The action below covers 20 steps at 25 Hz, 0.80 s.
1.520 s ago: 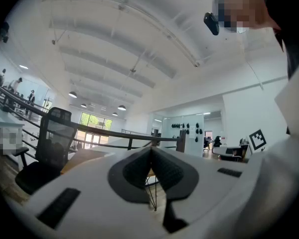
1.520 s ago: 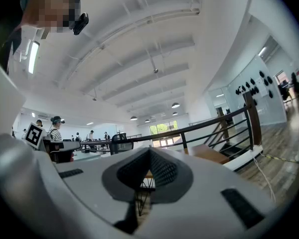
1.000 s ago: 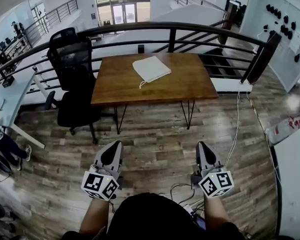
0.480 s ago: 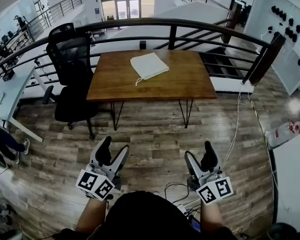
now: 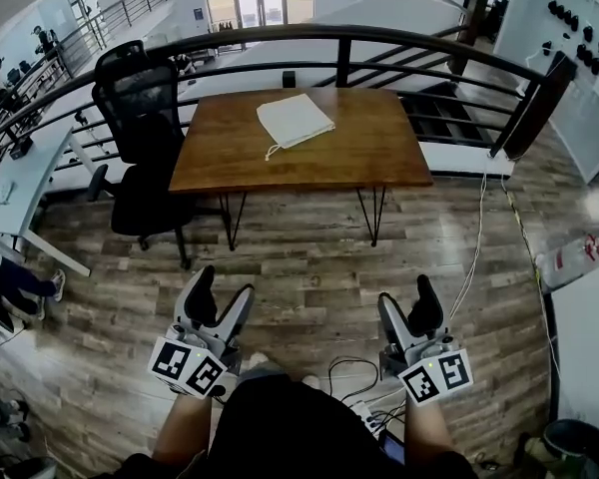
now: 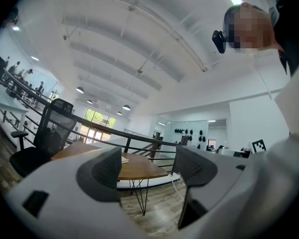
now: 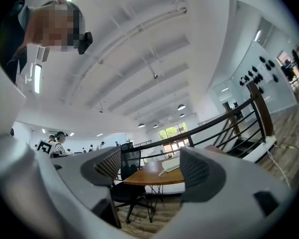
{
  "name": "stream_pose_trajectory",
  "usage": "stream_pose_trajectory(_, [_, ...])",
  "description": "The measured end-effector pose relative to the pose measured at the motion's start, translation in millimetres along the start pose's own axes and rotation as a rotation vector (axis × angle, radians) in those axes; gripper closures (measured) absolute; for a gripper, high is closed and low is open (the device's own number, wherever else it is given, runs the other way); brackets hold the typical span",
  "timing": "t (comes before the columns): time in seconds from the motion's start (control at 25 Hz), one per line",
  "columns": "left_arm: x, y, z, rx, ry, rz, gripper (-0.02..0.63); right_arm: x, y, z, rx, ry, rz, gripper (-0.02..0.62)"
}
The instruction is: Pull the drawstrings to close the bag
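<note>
Left tongs (image 5: 226,285) and right tongs (image 5: 406,292): jaws spread wide, having just been opening, nothing between them. Both are held low over the plank floor (image 5: 309,257), well apart from the desk (image 5: 379,158). Black-and-white square markers show on the left cube (image 5: 188,367) and the right cube (image 5: 436,377).

The white drawstring bag (image 5: 295,120) lies flat on the wooden desk, left of centre, its far corner near the far edge. Its drawstring (image 5: 273,151) trails from the near-left corner toward the person.

Open floor lies between the tongs and the desk's near edge. A black office chair (image 5: 140,138) stands just beside the desk's left edge. A black railing (image 5: 379,36) runs behind the far edge. Cables (image 5: 354,372) lie on the floor between the tongs.
</note>
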State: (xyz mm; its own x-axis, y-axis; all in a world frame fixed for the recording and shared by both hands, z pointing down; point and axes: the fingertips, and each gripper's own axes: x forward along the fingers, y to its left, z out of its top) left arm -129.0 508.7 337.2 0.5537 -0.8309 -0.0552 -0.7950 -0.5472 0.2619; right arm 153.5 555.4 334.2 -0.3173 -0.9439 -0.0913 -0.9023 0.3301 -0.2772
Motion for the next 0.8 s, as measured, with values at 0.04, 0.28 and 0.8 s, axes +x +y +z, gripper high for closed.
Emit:
stream_pose_trajectory(0.04, [1,1,-1,-0.005,0.002,0.001,0.273,1,-1,0,0.006,-0.003,0.002,0.230])
stream_pose_trajectory(0.28, [18,18,0,-0.016,-0.016,0.005,0.274,27,1,-7,0.020,-0.001,0.024,0.267])
stream_pose_trajectory(0.8, [120,125,27,0.022,-0.011,-0.063,0.278,173,-3,-6,0.019,0.005,0.005,0.301])
